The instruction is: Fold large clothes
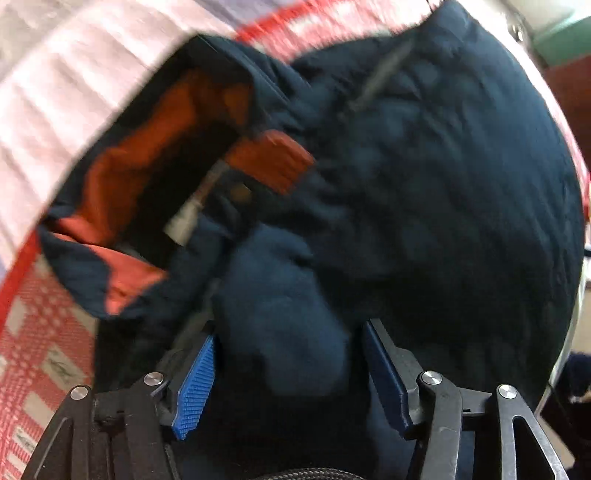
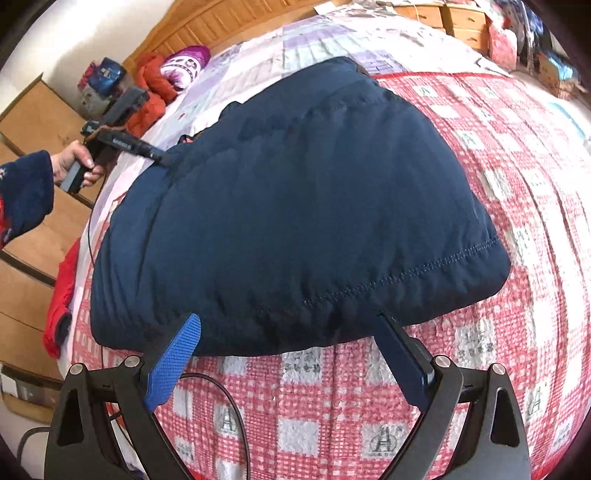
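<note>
A navy padded jacket [image 2: 295, 206] with orange lining [image 1: 147, 147] lies folded on a bed with a red-and-white checked blanket [image 2: 498, 147]. My left gripper [image 1: 288, 365] has a thick fold of the jacket's navy fabric [image 1: 280, 325] between its blue pads, at the jacket's far left edge; it also shows in the right wrist view [image 2: 162, 157], held by a hand. My right gripper [image 2: 288, 325] is open, with its fingertips against the jacket's near stitched hem and nothing held between the pads.
A purple patchwork quilt [image 2: 295, 48] covers the far part of the bed. Red and magenta clothes [image 2: 166, 77] lie by the wooden headboard [image 2: 221, 22]. A red garment [image 2: 61, 291] hangs at the bed's left edge. Wooden drawers [image 2: 461, 22] stand behind.
</note>
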Motion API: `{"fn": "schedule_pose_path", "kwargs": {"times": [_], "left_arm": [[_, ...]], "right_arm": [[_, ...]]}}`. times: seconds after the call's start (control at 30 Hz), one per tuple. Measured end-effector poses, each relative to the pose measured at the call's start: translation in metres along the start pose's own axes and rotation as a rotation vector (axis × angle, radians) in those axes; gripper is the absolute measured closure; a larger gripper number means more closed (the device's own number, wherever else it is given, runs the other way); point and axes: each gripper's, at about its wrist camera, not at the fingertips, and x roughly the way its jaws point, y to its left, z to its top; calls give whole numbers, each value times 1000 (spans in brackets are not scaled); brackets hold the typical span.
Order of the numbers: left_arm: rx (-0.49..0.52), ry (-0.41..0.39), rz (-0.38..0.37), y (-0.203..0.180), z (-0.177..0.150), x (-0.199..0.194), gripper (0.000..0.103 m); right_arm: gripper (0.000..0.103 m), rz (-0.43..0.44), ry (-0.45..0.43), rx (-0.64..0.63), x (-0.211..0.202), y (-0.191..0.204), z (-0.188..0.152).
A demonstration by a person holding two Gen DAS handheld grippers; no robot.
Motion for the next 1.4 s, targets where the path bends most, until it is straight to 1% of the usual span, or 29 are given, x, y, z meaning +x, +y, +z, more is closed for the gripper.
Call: {"fn": "schedule_pose_path", "kwargs": {"times": [0.03, 0.07, 0.1, 0.13, 0.17, 0.2, 0.23, 0.27, 0.3, 0.37, 0.47, 0.53, 0.57, 0.6, 0.73, 0.77, 0.87, 1.0, 1.1, 1.2, 1.23, 1.3, 1.33, 1.4], "left_arm": [[-4, 6, -4, -4, 1, 2, 38], [-21, 0, -29, -6, 1, 4, 40], [-32, -21, -53, -8, 1, 4, 54], [-41, -63, -73, -11, -1, 0, 65], [-56, -98, -58, -14, -5, -3, 83], [-69, -121, -31, -17, -9, -6, 91], [-93, -148, -7, -18, -16, -9, 93], [-119, -166, 15, -19, -21, -13, 94], [-147, -196, 61, -22, -26, -18, 94], [-169, -240, 127, -29, -31, -24, 94], [-213, -318, 198, -39, -34, -35, 95], [-270, -385, 192, -34, -38, -45, 95], [-292, -404, 189, -31, -42, -49, 95], [-313, -432, 188, -29, -46, -52, 95], [-352, -471, 208, -22, -51, -49, 95], [-356, -486, 215, -22, -40, -45, 95], [-399, -514, 213, -16, -39, -37, 95], [-464, -517, 191, -3, -35, -14, 95], [-489, -536, 194, 0, -35, 1, 95], [-522, -559, 184, 6, -36, 11, 95], [-526, -568, 185, 8, -35, 13, 95], [-523, -580, 194, 9, -34, 14, 95], [-528, -588, 192, 11, -34, 14, 95], [-553, -613, 157, 15, -35, 11, 94]], "right_arm": [[6, 1, -1, 6, 0, -1, 0], [6, 1, -3, 7, 0, -1, 0], [6, -2, -8, 0, -2, 0, 1], [6, -7, -14, -9, -3, 1, 1], [6, -8, -17, -15, -4, 2, 1], [6, -11, -19, -25, -5, 3, 1], [6, -15, -18, -29, -4, 3, 0], [6, -17, -17, -29, -3, 3, 1], [6, -14, -14, -26, -1, 4, 2], [6, -9, -25, -30, 0, 9, 8], [6, -16, -55, -78, 4, 23, 28], [6, 9, -101, -131, 8, 38, 60], [6, 11, -115, -149, 9, 43, 69], [6, 6, -125, -182, 16, 52, 88], [6, -17, -113, -252, 43, 80, 133], [6, -26, -107, -268, 51, 87, 140], [6, -24, -78, -283, 74, 104, 156], [6, -45, -41, -282, 116, 127, 178], [6, -73, -15, -275, 150, 138, 197], [6, -145, 14, -313, 181, 144, 206], [5, -184, 27, -338, 196, 147, 210], [2, -241, 82, -388, 221, 150, 213], [2, -257, 82, -404, 228, 151, 216], [1, -281, 91, -411, 238, 150, 221]]}}
